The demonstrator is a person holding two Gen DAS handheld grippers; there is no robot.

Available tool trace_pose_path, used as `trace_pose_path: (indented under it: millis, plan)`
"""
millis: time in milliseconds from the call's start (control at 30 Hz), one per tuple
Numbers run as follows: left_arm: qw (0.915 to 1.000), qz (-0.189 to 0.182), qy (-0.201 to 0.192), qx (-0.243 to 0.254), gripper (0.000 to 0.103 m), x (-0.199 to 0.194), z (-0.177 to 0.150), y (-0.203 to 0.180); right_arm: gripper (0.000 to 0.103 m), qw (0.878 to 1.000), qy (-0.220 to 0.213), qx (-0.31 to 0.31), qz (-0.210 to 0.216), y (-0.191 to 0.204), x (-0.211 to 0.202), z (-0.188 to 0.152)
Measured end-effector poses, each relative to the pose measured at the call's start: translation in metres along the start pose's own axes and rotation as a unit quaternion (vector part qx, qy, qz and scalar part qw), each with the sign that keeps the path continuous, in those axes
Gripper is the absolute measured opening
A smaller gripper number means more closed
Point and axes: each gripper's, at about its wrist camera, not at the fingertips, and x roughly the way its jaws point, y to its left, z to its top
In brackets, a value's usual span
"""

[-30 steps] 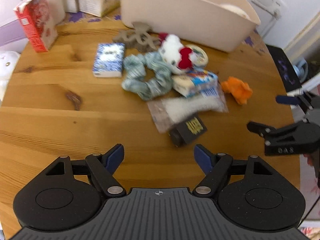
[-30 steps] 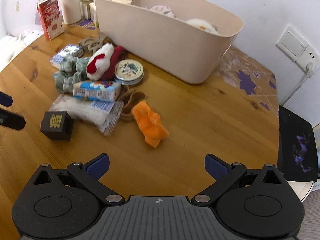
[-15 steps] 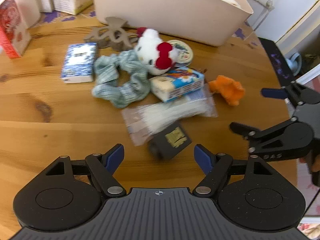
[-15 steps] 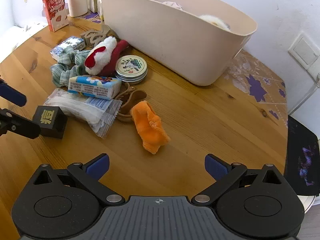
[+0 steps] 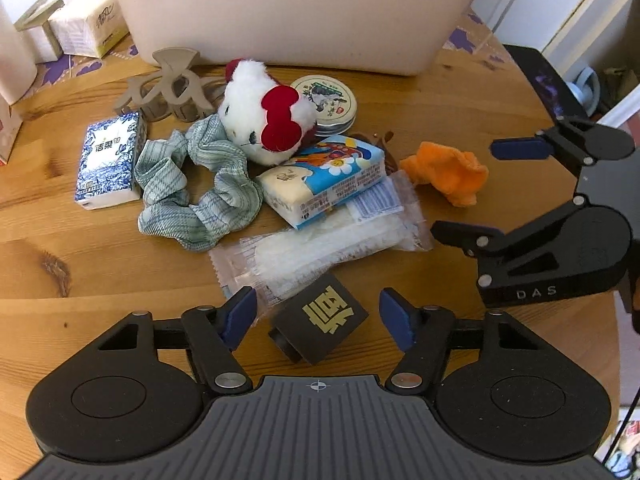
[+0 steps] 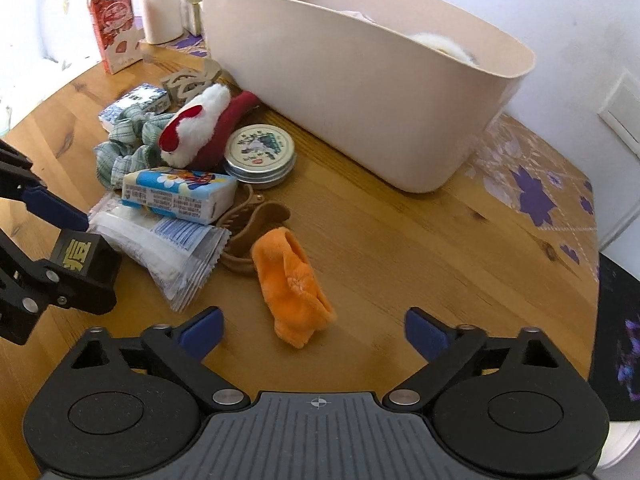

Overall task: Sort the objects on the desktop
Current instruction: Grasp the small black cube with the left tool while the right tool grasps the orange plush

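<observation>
On the wooden surface (image 6: 400, 248) stands one beige plastic bin (image 6: 360, 92).

- Hair claw clips: two, one beige (image 5: 168, 88) and one brown (image 6: 248, 228).
- Pocket tissue packs: two, one blue-and-white (image 5: 110, 160) and one with a cartoon print (image 5: 324, 176).
- One green checked scrunchie (image 5: 200, 200).
- One white plush cat head with a red bow (image 5: 264, 116).
- One round tin (image 6: 260, 154).
- One clear packet of white sticks (image 5: 320, 248).
- One small black box with a gold character (image 5: 320, 324).
- One orange fleece piece (image 6: 290, 280).
- One red carton (image 6: 114, 28).
- Two tools: left (image 5: 316, 314), right (image 6: 314, 334).
</observation>
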Motion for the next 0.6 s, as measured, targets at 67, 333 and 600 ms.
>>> trace_pose_path:
  millis: [67,333,600]
  plan:
    - [1.0,-0.003,0.0,0.0,0.058,0.001,0.0,0.001,0.088,1.0,0.001,-0.005,0.008,0.001,0.002,0.001]
    - [1.0,-0.006,0.004,-0.001,0.05,-0.003,0.001,0.003,0.044,1.0,-0.008,0.001,0.03,0.004,-0.002,0.003]
    - [0.9999,0.006,0.005,-0.009,0.049,-0.009,-0.009,0.009,0.016,0.999,-0.003,0.015,0.03,0.006,-0.008,-0.001]
